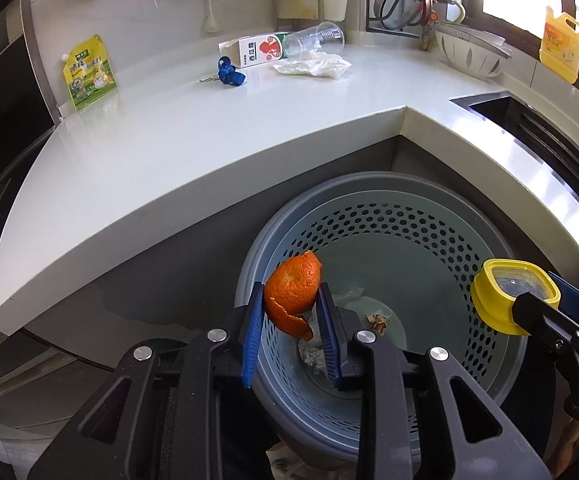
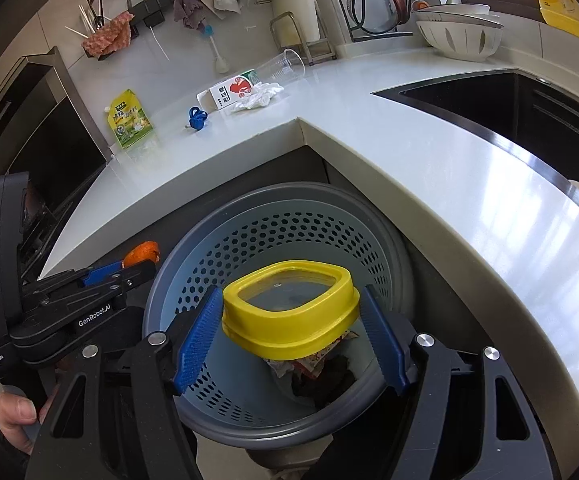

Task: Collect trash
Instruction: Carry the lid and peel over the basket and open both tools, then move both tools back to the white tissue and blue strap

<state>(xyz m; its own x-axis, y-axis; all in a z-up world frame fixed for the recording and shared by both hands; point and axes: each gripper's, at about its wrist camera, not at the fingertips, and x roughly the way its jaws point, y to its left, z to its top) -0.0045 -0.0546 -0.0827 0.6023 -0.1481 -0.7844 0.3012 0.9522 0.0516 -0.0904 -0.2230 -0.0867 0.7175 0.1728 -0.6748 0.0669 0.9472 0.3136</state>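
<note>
Orange peel (image 1: 293,292) sits nearest the left wrist camera, between the blue pads of the left gripper (image 1: 289,320), whose jaws stand narrow around it; the left pad touches the peel, while the right pad seems to have a sliver of gap, so the grip looks loose at best. It hangs over the near rim of the perforated grey bin (image 1: 389,216), which stands on the floor in the inner corner of the desk (image 1: 169,140). Across the bin, the right gripper (image 2: 293,340) holds a yellow-rimmed lid (image 2: 289,316) with its jaws wide, one pad on each side, above scraps already lying at the bottom.

Both pieces are over the opening, so the step in hand is probably the drop. To do it well, bring the peel further in from the rim before parting the jaws, since it could fall outside. Open the right jaws evenly so the lid falls flat, not onto the rim.

Still on the desk, well apart from the bin, are a carton (image 1: 249,50), a tipped clear cup (image 1: 313,40), a crumpled tissue (image 1: 313,66) and a green pouch (image 1: 87,74).
</note>
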